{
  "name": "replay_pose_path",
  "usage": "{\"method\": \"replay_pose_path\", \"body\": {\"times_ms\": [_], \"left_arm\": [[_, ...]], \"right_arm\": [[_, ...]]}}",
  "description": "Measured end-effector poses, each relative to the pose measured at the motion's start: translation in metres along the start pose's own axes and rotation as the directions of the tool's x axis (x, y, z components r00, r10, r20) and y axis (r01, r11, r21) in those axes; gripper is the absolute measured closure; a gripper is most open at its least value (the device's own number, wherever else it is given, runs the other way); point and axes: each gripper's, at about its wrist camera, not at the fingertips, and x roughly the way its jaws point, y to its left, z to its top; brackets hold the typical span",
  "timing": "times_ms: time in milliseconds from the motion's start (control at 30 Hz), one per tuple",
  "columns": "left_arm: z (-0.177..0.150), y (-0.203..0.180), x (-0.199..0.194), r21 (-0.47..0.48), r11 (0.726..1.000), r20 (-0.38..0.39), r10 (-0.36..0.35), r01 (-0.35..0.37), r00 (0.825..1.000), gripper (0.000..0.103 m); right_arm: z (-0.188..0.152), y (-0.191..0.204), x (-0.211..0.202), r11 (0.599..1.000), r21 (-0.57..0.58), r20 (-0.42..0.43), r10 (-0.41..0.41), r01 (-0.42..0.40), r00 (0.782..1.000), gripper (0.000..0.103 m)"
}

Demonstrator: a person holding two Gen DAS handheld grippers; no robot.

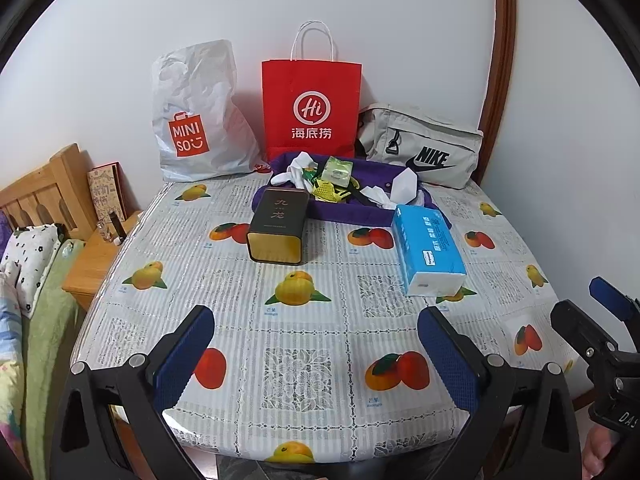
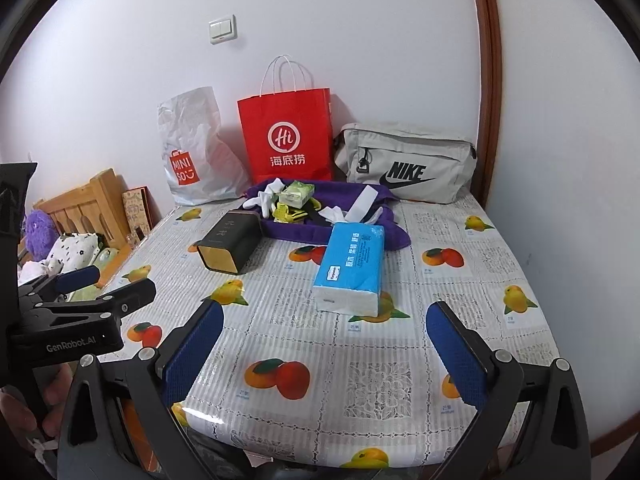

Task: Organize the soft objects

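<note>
A purple fabric tray point(image 1: 340, 214) point(image 2: 320, 234) lies at the back of the table. It holds white socks point(image 1: 294, 170) point(image 2: 266, 196), a green tissue packet point(image 1: 338, 170) point(image 2: 296, 194), a yellow mesh item point(image 1: 328, 192) point(image 2: 284, 212) and a black strap. In front of it rests a blue tissue pack point(image 1: 428, 248) point(image 2: 352, 264). A dark tin point(image 1: 278, 224) point(image 2: 230, 246) lies on its side to the left. My left gripper point(image 1: 316, 356) point(image 2: 106, 286) hovers open over the near table edge, empty. My right gripper point(image 2: 326, 354) point(image 1: 592, 308) is open beside it, also empty.
Against the wall stand a white Miniso bag point(image 1: 196, 120), a red paper bag point(image 1: 312, 108) and a grey Nike bag point(image 1: 424, 148). The fruit-print tablecloth point(image 1: 300, 320) covers the table. A wooden bed frame point(image 1: 40, 192), a nightstand and bedding are to the left.
</note>
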Motion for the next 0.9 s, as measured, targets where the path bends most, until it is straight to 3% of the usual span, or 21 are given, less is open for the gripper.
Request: {"method": "replay_pose_path", "body": {"times_ms": [900], "left_arm": [[0.0009, 0.0002, 0.0008, 0.009, 1.000, -0.015, 0.005, -0.005, 1.000, 0.000]], "right_arm": [[-0.0021, 0.0011, 0.0012, 1.000, -0.004, -0.004, -0.004, 0.004, 1.000, 0.003]]}}
